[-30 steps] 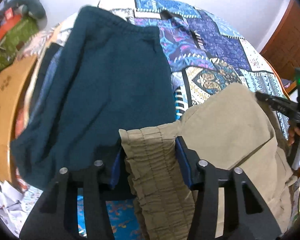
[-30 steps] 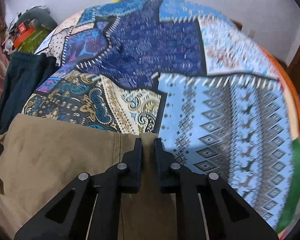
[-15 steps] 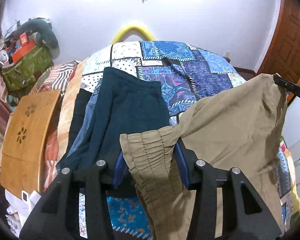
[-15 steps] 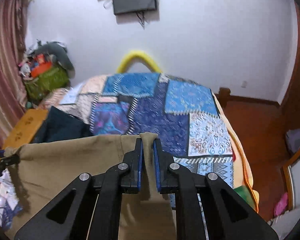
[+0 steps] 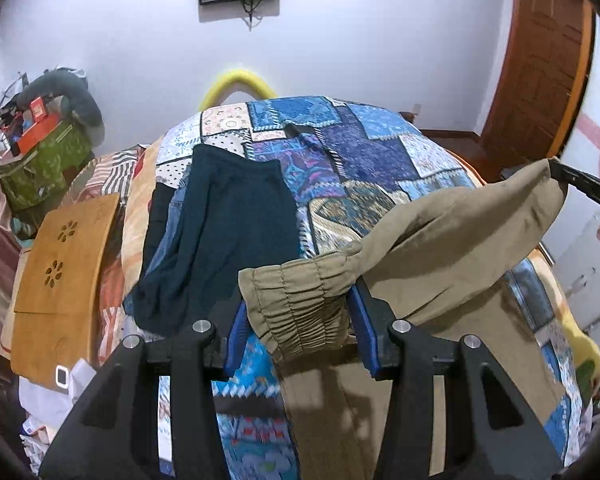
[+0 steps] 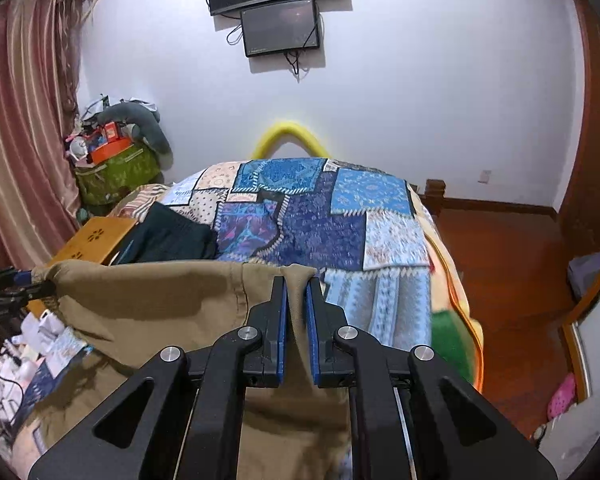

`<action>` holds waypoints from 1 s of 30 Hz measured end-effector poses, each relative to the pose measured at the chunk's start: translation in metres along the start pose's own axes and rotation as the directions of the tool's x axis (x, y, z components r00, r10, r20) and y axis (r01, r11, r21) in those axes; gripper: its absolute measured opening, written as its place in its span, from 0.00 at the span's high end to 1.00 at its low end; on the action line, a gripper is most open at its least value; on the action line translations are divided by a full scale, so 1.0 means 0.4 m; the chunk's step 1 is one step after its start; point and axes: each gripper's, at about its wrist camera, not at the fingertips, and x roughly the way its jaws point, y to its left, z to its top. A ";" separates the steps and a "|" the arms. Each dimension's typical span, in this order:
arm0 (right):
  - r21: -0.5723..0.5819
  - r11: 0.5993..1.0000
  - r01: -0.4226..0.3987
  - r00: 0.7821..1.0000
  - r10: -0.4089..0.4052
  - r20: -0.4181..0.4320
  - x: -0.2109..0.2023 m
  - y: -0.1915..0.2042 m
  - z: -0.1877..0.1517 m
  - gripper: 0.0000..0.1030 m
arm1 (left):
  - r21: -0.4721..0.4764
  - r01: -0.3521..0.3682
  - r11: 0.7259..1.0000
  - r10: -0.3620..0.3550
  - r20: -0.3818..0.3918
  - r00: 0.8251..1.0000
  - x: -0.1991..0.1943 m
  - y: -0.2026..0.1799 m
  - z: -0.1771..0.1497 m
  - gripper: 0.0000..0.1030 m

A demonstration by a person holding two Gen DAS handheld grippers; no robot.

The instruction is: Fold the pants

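Khaki pants (image 5: 440, 240) up off bed (image 5: 360, 152), slung between grippers. Left gripper (image 5: 300, 320) clamps bunched elastic waistband; right gripper (image 6: 297, 300) pinches opposite edge. Cloth light, limp, sags mid-span — hold by waistband corners.

The patchwork blue quilted bedspread (image 6: 320, 232) lies bare across its middle and right side, offering open room there. On its left part a dark teal folded garment (image 5: 224, 232) lies over other dark clothes and takes up that strip. Further left, beside the bed, a tan wooden board with flower cutouts (image 5: 64, 272) stands in the way. A green bag heaped with clutter (image 6: 116, 168) fills the far left corner. The khaki pants (image 6: 148, 304), stretched across the near side, block the near approach.
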 end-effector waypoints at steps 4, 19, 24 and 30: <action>-0.021 1.000 0.008 1.000 -0.009 -0.020 -0.058 0.011 -0.072 0.93 | 0.032 -0.006 0.999 0.006 -0.009 1.000 -0.037 -0.034 -0.067 0.55; 0.038 0.999 -0.005 0.997 0.008 -0.076 -0.170 0.042 -0.320 0.93 | 0.041 -0.005 0.999 0.008 -0.077 0.997 -0.085 -0.073 -0.288 0.55; 0.067 0.998 0.005 0.992 0.003 -0.125 -0.169 0.045 -0.400 0.93 | 0.031 -0.008 0.999 0.011 -0.100 0.995 -0.094 -0.075 -0.340 0.55; 0.080 0.997 0.019 0.986 -0.006 -0.167 -0.178 0.054 -0.473 0.92 | 0.025 -0.027 0.999 0.030 -0.136 0.990 -0.097 -0.076 -0.397 0.55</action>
